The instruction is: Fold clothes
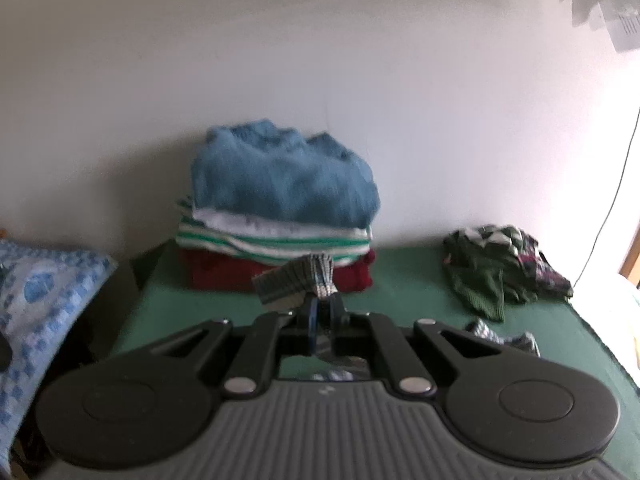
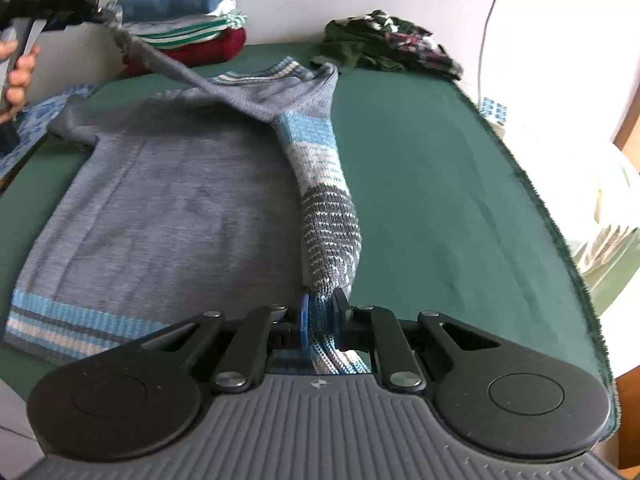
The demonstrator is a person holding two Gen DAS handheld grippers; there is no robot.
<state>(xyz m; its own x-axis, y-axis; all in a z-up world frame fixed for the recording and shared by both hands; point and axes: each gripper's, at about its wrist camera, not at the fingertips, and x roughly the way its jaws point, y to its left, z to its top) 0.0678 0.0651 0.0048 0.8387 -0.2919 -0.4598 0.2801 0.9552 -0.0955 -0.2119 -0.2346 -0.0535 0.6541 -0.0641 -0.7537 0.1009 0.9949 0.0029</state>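
Sweater (image 2: 160,216) lies mid-frame on the green table (image 2: 440,168). Right gripper (image 2: 320,320) clamps the sleeve (image 2: 324,200) cuff; left gripper (image 1: 322,304), upper left, pinches its shoulder. Keep the sleeve taut and lay it straight across the body.

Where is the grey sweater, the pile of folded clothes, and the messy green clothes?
grey sweater (image 2: 168,216): right wrist view, on its flat body.
pile of folded clothes (image 1: 280,184): left wrist view, on the blue top garment.
messy green clothes (image 1: 484,276): left wrist view, on the dark green fabric.
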